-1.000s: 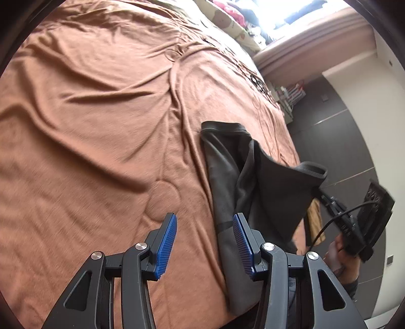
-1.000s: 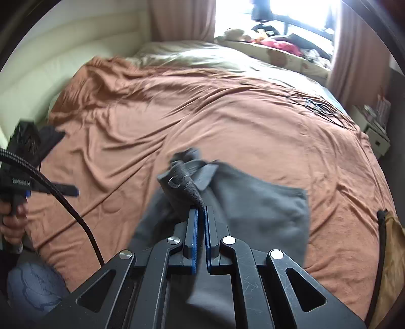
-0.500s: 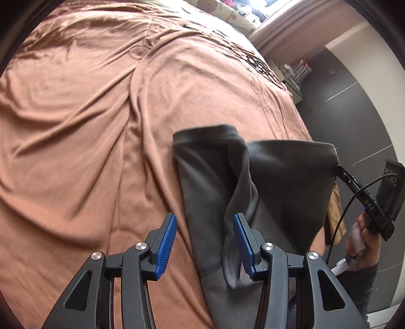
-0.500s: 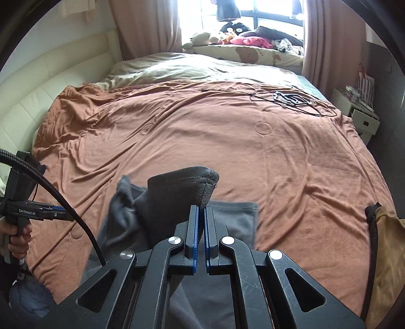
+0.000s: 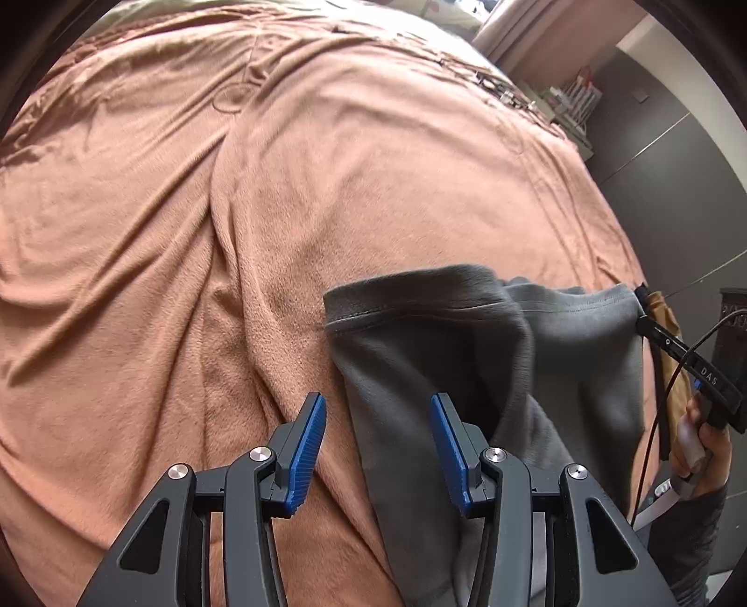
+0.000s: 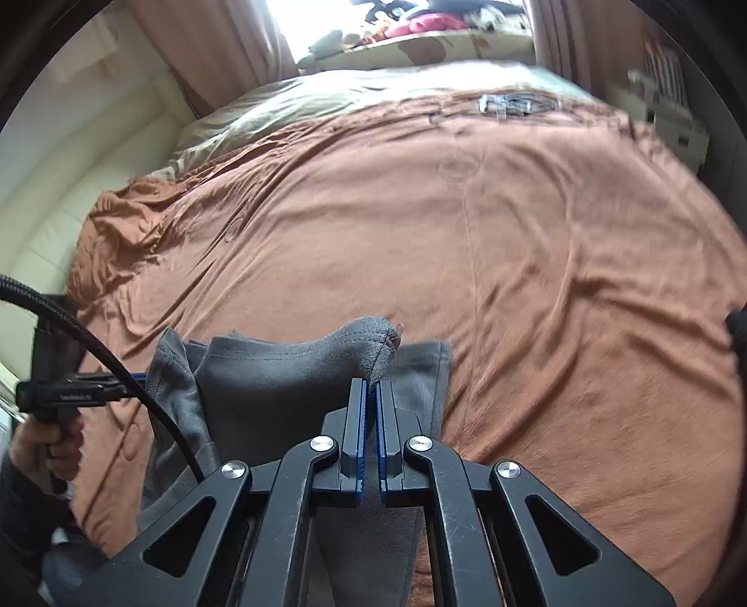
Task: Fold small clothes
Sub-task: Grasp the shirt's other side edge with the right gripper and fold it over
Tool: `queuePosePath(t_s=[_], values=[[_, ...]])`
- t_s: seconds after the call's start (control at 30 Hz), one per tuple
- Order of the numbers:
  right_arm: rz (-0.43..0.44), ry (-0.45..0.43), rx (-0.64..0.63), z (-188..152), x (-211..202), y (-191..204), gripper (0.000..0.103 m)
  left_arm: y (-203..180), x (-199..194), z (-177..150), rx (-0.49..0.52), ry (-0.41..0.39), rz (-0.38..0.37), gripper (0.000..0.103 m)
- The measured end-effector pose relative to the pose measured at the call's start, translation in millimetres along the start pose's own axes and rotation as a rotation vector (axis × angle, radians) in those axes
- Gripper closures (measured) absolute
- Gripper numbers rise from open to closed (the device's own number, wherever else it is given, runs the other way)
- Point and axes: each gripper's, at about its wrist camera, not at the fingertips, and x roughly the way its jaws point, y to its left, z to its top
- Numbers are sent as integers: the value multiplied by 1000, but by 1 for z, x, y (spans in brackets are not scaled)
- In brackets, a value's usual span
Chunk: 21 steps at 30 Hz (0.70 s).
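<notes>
A dark grey garment (image 5: 420,355) lies near the front edge of the bed on the rust-brown blanket (image 5: 233,233). My left gripper (image 5: 378,434) is open just above the garment's left side, with the hem edge between its blue pads and nothing pinched. In the right wrist view my right gripper (image 6: 372,387) is shut on a corner of the grey garment (image 6: 289,373), holding that corner raised above the blanket (image 6: 513,257). The right gripper (image 5: 646,322) also shows in the left wrist view, at the garment's far right corner.
A person's hand (image 5: 700,443) grips the right handle beside the bed. A tan bag (image 5: 663,317) hangs at the bed's right edge. Cables (image 6: 509,102) lie on the far blanket, with pillows and toys (image 6: 411,32) by the window and a padded headboard (image 6: 56,163) at the left.
My right gripper has carried the held corner outward, stretching the garment's top edge flat. My left gripper has moved in over the garment's left hem, still open.
</notes>
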Motion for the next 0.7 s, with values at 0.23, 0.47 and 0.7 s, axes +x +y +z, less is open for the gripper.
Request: queuePosePath(t_s=[0.23,0.47,0.7], values=[[155,31,149,4,17,-36,59,0,19,3,9,32,33,54],[156,70,176,10,46,-43,52,0,24,7,3,18,55,54],[97,102,166,25,64,-31,90,-3,32,11,9,4,89,54]])
